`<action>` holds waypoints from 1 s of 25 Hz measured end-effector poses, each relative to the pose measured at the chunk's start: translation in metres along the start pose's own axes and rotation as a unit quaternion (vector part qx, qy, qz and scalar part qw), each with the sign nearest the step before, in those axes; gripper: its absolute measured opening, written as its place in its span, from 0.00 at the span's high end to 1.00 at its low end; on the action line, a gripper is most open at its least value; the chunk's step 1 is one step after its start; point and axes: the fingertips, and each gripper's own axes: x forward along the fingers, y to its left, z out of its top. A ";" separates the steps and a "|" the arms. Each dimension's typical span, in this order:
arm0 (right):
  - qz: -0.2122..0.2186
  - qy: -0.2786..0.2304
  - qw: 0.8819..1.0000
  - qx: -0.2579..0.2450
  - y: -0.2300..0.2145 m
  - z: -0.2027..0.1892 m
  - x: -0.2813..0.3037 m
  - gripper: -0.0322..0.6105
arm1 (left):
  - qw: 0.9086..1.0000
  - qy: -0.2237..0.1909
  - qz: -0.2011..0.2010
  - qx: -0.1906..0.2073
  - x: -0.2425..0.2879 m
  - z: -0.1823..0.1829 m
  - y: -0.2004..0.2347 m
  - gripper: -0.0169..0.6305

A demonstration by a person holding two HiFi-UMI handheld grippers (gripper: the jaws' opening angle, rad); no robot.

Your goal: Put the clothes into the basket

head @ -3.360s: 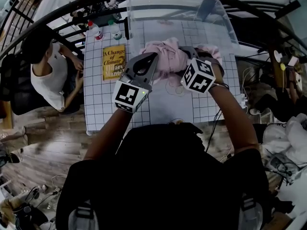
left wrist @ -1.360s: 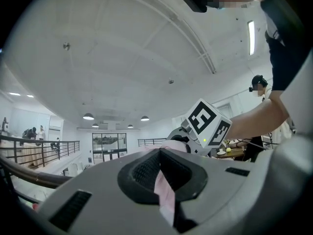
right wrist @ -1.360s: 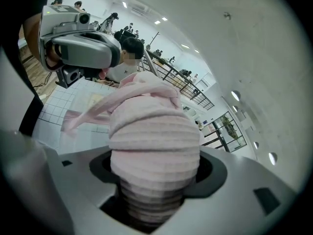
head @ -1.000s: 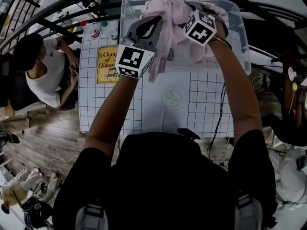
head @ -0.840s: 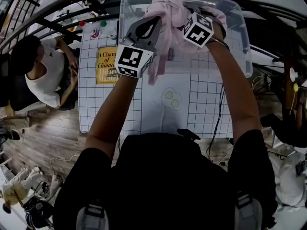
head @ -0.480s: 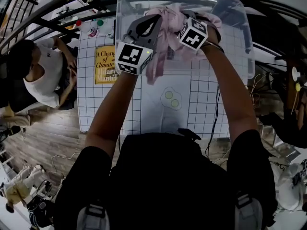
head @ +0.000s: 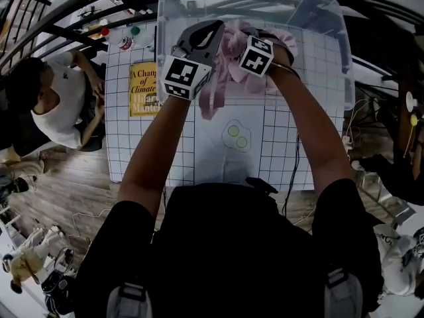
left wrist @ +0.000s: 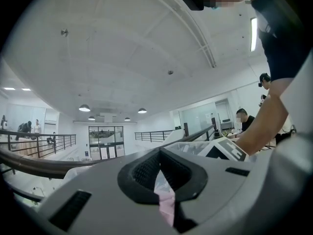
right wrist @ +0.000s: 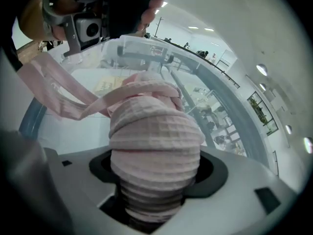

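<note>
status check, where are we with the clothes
Grips: left tool shut on pink garment edge, right tool shut on its bunched part. Garment over clear bin, not released. Loose tail hangs by near rim.

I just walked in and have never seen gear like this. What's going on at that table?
A person stands at the gridded table with a handheld tool in each hand. The left tool and the right tool are both clamped on one pink garment. It is bunched between them and held over the clear plastic bin. A loose strip of it dangles on the near side. The garment has not been let go yet.
</note>
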 end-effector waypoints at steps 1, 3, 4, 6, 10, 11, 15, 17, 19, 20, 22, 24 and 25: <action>0.006 0.005 1.000 -0.006 0.004 -0.002 0.005 0.41 | 1.000 0.001 -0.002 0.000 0.001 -0.002 0.000 0.97; 0.015 0.014 1.000 -0.015 0.010 -0.005 0.013 0.40 | 1.000 0.004 -0.006 0.003 0.002 -0.005 -0.001 0.97; 0.019 0.017 1.000 -0.017 0.013 -0.006 0.017 0.40 | 1.000 0.006 -0.007 0.004 0.002 -0.007 -0.001 0.97; 0.025 0.019 0.999 -0.014 0.016 -0.009 0.022 0.40 | 1.000 0.011 -0.008 0.003 0.003 -0.011 -0.001 0.97; 0.045 0.020 0.999 -0.009 0.024 -0.009 0.031 0.38 | 1.000 0.014 -0.008 -0.001 0.004 -0.018 0.002 0.97; 0.058 0.020 0.998 -0.005 0.028 -0.010 0.032 0.38 | 1.000 0.012 -0.006 -0.004 0.004 -0.018 0.002 0.97; 0.086 0.027 0.996 0.002 0.039 -0.015 0.036 0.35 | 1.000 0.003 -0.003 -0.020 0.004 -0.017 0.005 0.97; 0.082 0.027 0.996 0.000 0.036 -0.015 0.035 0.35 | 1.000 0.003 -0.002 -0.022 0.004 -0.018 0.007 0.97; 0.078 0.026 0.997 0.000 0.033 -0.015 0.034 0.35 | 1.000 0.004 0.000 -0.026 0.004 -0.019 0.008 0.97; 0.078 0.025 0.997 0.000 0.034 -0.015 0.034 0.35 | 1.000 0.004 0.001 -0.027 0.003 -0.020 0.009 0.97; 0.079 0.024 0.997 -0.002 0.035 -0.014 0.034 0.35 | 1.000 0.006 0.001 -0.027 0.003 -0.022 0.008 0.97; 0.080 0.023 0.996 -0.005 0.036 -0.014 0.033 0.35 | 1.000 0.007 0.001 -0.025 0.003 -0.024 0.008 0.97; 0.080 0.023 0.997 -0.005 0.036 -0.013 0.032 0.35 | 1.000 0.007 0.000 -0.024 0.003 -0.022 0.007 0.97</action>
